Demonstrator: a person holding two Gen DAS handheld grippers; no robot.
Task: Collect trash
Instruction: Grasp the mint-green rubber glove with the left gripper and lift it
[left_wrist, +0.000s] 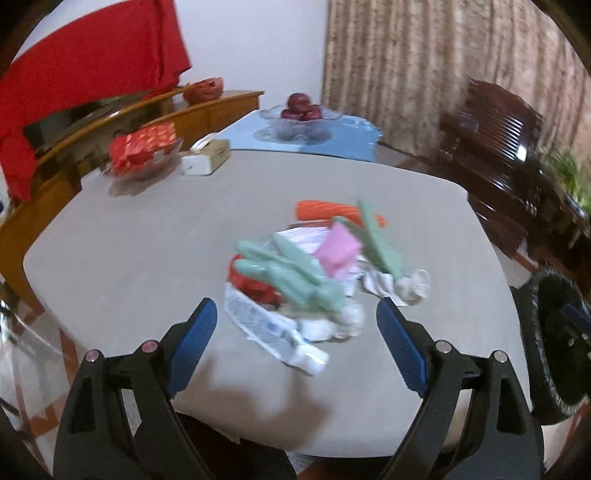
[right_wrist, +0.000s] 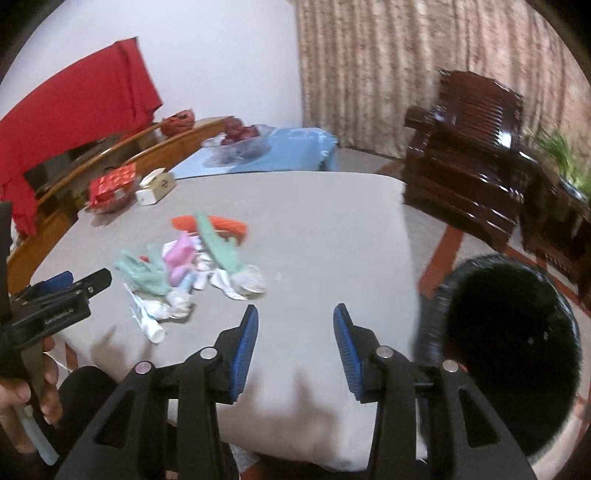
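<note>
A pile of trash (left_wrist: 306, 273) lies on the grey table (left_wrist: 129, 240): green wrappers (left_wrist: 291, 273), a pink packet (left_wrist: 338, 251), an orange wrapper (left_wrist: 325, 210), crumpled white paper (left_wrist: 402, 284) and a white tube (left_wrist: 280, 339). The pile also shows in the right wrist view (right_wrist: 192, 266). My left gripper (left_wrist: 297, 325) is open and empty, just short of the pile. My right gripper (right_wrist: 295, 325) is open and empty over bare table, right of the pile. A black trash bin (right_wrist: 509, 350) stands beside the table at the right; it also shows in the left wrist view (left_wrist: 557, 339).
A tissue box (left_wrist: 207, 157), a glass dish of red packets (left_wrist: 142, 151) and a fruit bowl (left_wrist: 299, 114) on a blue cloth sit at the table's far side. A dark wooden chair (right_wrist: 469, 162) stands to the right. A wooden sideboard (left_wrist: 110, 122) runs along the left.
</note>
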